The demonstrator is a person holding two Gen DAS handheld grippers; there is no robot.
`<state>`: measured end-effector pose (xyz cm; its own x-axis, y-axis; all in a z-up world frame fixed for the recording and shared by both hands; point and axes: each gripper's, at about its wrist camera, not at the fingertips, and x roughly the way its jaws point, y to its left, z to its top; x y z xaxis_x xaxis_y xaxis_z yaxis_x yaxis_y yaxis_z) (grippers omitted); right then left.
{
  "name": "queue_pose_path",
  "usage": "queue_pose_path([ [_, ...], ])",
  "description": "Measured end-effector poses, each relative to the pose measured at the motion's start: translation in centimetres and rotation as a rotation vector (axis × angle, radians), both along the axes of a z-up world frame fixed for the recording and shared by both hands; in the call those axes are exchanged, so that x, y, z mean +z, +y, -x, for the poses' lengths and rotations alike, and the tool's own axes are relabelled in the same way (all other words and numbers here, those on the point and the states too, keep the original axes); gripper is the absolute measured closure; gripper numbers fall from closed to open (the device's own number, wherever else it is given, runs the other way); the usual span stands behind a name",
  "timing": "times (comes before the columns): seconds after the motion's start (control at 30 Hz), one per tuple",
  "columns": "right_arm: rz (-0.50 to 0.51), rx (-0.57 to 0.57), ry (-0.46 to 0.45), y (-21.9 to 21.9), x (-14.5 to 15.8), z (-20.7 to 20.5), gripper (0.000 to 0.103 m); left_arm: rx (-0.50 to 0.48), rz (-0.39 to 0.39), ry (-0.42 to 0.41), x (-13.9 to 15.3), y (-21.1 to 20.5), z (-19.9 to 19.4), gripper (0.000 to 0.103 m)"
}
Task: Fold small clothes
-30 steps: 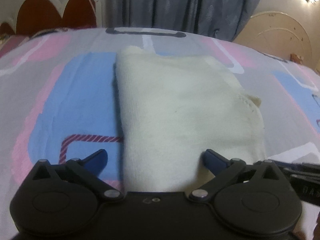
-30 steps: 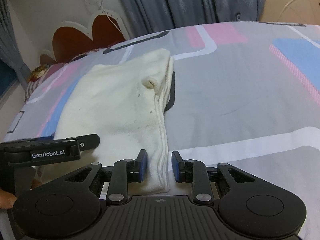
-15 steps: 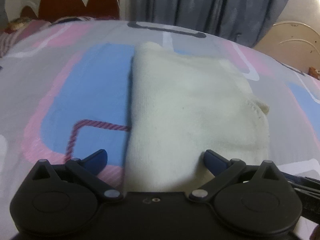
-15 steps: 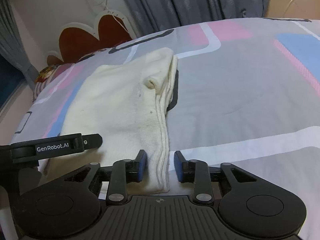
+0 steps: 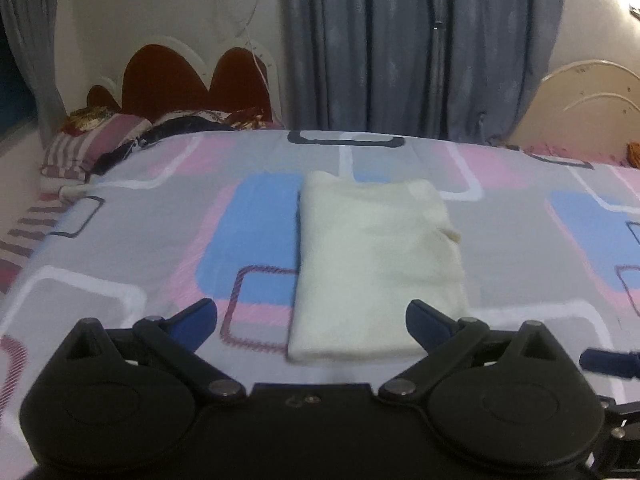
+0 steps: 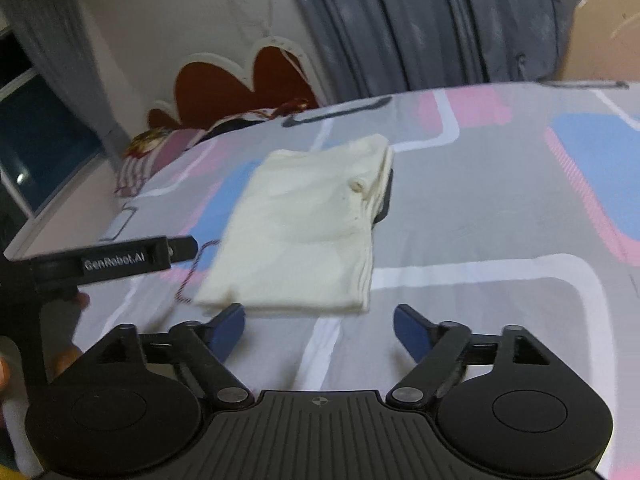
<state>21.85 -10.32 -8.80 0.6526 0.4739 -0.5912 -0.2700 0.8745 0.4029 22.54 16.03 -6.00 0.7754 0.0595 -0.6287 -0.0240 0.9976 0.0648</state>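
Observation:
A cream-white garment [image 5: 376, 260] lies folded into a flat rectangle on the patterned bedsheet [image 5: 160, 240]; it also shows in the right wrist view [image 6: 308, 232]. My left gripper [image 5: 312, 320] is open and empty, just short of the garment's near edge. My right gripper [image 6: 320, 324] is open and empty, a little back from the garment's near right corner. The left gripper's body [image 6: 108, 264] shows at the left of the right wrist view.
The bed has a grey, pink and blue sheet. Pillows and bedding [image 5: 120, 136] lie at the far left by a scalloped headboard [image 5: 192, 76]. Grey curtains [image 5: 420, 48] hang behind. A cream bed end [image 5: 588, 100] stands at the far right.
My right gripper opened and let go of the garment's edge. Both grippers drew back and up from the garment, which stays folded on the bed.

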Motion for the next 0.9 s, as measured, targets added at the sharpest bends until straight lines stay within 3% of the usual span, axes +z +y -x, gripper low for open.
queue_pose_path([
  [0.13,0.076,0.011,-0.053,0.4,3.0,4.5,0.0,-0.004,0.004,-0.007,2.1,-0.5,4.7,0.002],
  [0.37,0.231,-0.001,-0.203,0.9,7.8,12.9,0.0,0.034,0.052,-0.023,4.8,-0.4,11.9,0.002],
  [0.6,0.192,-0.101,-0.358,-0.5,11.1,19.3,0.0,0.036,0.061,-0.053,6.6,-0.1,17.6,0.002],
  [0.9,0.165,-0.138,-0.377,-1.3,11.7,22.2,0.0,0.056,0.07,-0.073,7.6,-0.3,20.8,0.002],
])
